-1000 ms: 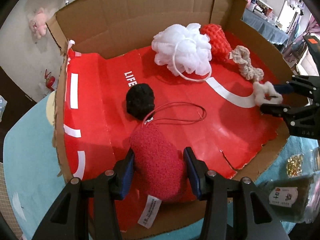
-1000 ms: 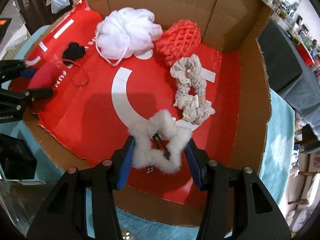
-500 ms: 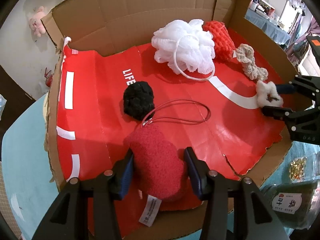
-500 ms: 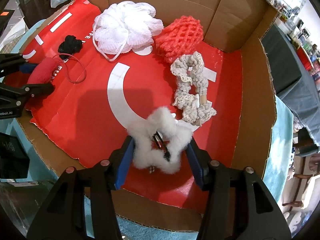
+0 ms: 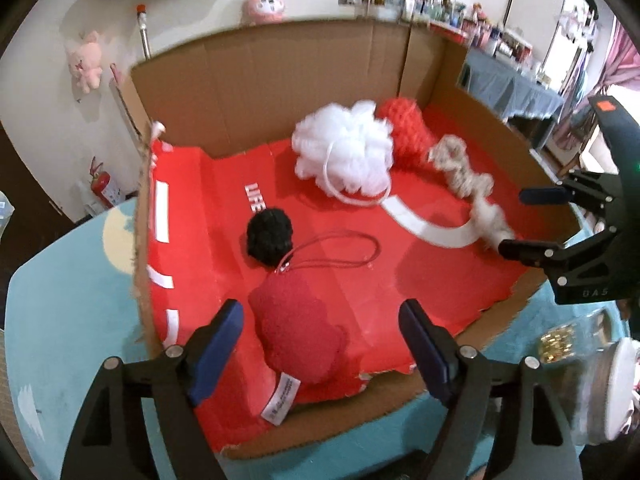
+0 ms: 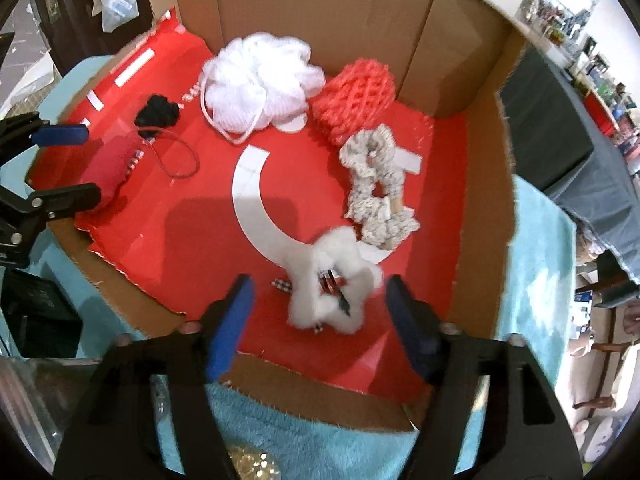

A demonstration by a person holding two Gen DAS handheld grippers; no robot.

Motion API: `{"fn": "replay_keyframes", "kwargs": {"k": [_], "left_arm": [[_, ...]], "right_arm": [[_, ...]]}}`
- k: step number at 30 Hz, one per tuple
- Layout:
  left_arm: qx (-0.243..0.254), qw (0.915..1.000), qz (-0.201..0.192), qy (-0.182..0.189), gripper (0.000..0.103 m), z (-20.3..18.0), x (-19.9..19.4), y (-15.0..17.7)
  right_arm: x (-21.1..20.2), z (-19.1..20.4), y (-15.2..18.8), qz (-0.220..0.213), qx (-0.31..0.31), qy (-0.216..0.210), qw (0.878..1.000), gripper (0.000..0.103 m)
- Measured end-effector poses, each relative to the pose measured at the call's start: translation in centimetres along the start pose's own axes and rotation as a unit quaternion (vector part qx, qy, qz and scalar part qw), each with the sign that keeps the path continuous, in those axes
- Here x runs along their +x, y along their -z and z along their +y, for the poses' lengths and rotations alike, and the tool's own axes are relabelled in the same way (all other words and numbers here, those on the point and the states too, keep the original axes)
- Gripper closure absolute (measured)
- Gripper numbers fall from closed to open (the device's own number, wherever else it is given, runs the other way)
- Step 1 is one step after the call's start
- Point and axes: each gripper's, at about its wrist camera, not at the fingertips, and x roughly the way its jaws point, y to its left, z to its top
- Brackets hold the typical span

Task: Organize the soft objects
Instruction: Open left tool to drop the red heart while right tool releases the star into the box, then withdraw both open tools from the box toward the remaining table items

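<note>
Two soft things lie loose between your spread fingers: the red plush toy sits between the wide-apart pads of your left gripper, nearer the left pad but touching neither, its white label trailing back toward you, while the white fluffy hair clip rests between the equally wide pads of your right gripper, clear of both. Both lie on the red floor of the cardboard box, close to its torn near edge. Just ahead of your left fingertips the toy's red cord loops out beside a black pom-pom. Beyond your right fingertips, touching the clip's far side, is the cream crocheted scrunchie, and farther still the coral knitted piece and the white bath pouf sit side by side against the back wall. Under the box spreads a teal mat, where a clear jar stands right of your left fingers.
</note>
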Motion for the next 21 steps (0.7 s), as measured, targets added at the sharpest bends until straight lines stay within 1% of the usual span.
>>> {"fn": "replay_keyframes", "kwargs": {"k": [1, 4, 8, 11, 15, 19, 21], "left_arm": [[-0.002, 1.0, -0.01, 0.0, 0.02, -0.1, -0.8, 0.1], [-0.009, 0.9992, -0.04, 0.001, 0.012, -0.5, -3.0, 0.3], [-0.016, 0.9962, -0.085, -0.002, 0.008, -1.3, -6.3, 1.1], [-0.022, 0.9923, -0.122, -0.01, 0.005, -2.0, -8.6, 1.9], [-0.025, 0.9863, -0.162, -0.018, 0.003, -3.3, -11.9, 3.2], [-0.026, 0.9785, -0.202, -0.028, 0.0, -4.8, -15.1, 5.3], [-0.027, 0.975, -0.219, -0.031, 0.0, -5.5, -16.4, 6.4]], "right_arm": [[-0.6, 0.0, 0.1, -0.006, 0.002, 0.0, 1.0, 0.03], [-2.6, -0.2, 0.4, -0.025, 0.018, -0.001, 1.0, 0.03], [-6.5, -0.5, 1.2, -0.063, 0.034, 0.004, 0.997, 0.03], [-9.5, -0.5, 2.0, -0.097, 0.048, -0.002, 0.994, 0.03], [-13.3, -0.2, 3.4, -0.143, 0.058, 0.001, 0.988, 0.023], [-17.3, 1.1, 5.9, -0.192, 0.056, 0.001, 0.98, 0.023], [-18.8, 1.7, 7.3, -0.212, 0.058, -0.003, 0.976, 0.019]]}}
